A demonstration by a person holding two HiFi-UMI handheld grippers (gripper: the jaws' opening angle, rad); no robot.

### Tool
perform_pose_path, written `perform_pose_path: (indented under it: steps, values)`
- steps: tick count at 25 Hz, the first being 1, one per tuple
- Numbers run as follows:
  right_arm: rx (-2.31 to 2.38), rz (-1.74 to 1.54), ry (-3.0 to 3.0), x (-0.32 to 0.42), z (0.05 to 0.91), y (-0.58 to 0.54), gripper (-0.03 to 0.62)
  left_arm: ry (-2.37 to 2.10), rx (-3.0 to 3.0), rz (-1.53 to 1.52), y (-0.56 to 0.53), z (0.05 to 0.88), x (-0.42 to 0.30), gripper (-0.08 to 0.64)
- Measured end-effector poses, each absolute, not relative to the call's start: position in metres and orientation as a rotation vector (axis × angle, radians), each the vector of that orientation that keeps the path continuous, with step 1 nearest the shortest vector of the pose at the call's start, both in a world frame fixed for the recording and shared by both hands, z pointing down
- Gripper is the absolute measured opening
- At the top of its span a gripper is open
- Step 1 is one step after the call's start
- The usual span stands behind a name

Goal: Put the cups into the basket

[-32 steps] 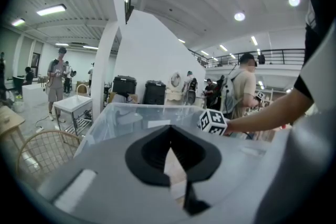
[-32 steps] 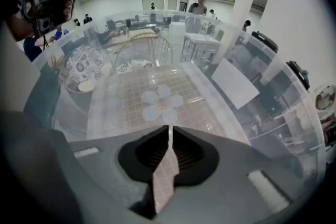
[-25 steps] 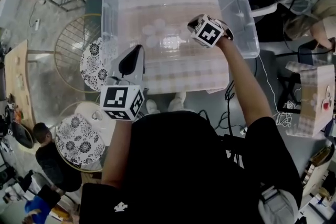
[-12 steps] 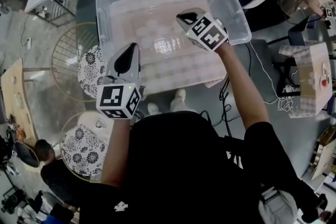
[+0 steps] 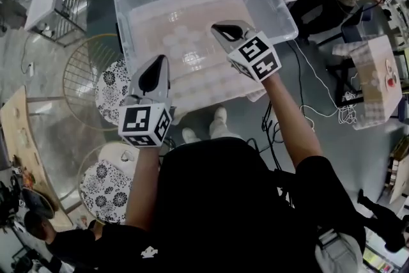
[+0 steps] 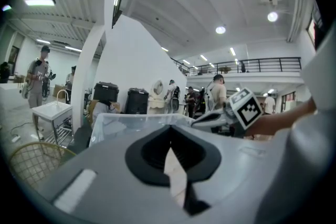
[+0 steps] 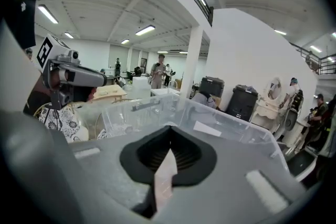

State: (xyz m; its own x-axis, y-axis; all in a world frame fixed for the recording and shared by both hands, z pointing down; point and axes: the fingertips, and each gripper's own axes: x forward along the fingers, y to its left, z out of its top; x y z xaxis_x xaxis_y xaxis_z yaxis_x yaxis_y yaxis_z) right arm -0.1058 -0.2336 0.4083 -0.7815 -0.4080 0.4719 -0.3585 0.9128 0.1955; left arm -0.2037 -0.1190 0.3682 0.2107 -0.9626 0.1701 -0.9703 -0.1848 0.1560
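Note:
A big clear plastic bin (image 5: 128, 16) stands below me, and pale round shapes like clear cups (image 5: 185, 41) show faintly through its bottom. My left gripper (image 5: 156, 64) hangs over the bin's near left rim, shut with nothing in it. Over the bin's right half is my right gripper (image 5: 221, 28), also shut and empty. In the left gripper view the jaws (image 6: 169, 131) meet on one seam, with the right gripper (image 6: 231, 110) beyond them. The right gripper view shows its jaws (image 7: 169, 132) closed over the bin (image 7: 157, 108).
A round gold wire basket (image 5: 80, 67) stands left of the bin, with a floral-patterned piece (image 5: 112, 83) beside it. A second floral piece (image 5: 102, 185) lies on a round stand at lower left. A wooden table (image 5: 16, 131), cables (image 5: 310, 112) and people surround the spot.
The right gripper has drifted left and toward me over the bin, its marker cube turning. The left gripper has barely moved. Both have stayed shut.

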Motion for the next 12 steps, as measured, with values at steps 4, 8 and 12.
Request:
perform_pose_path:
  steps: [4,8,12]
  values:
    - [0.603,-0.11,-2.64,-0.106,0.39,-0.206,0.002,-1.828,2.271,0.035,-0.109,0.366,-0.206,0.005]
    - [0.652,-0.089,-2.729,-0.106,0.376,-0.179,0.002,-1.812,2.295,0.033,-0.1,0.364,-0.207,0.005]
    - [0.696,-0.082,-2.75,-0.106,0.376,-0.16,0.0,-1.791,2.306,0.026,-0.093,0.365,-0.207,0.005]
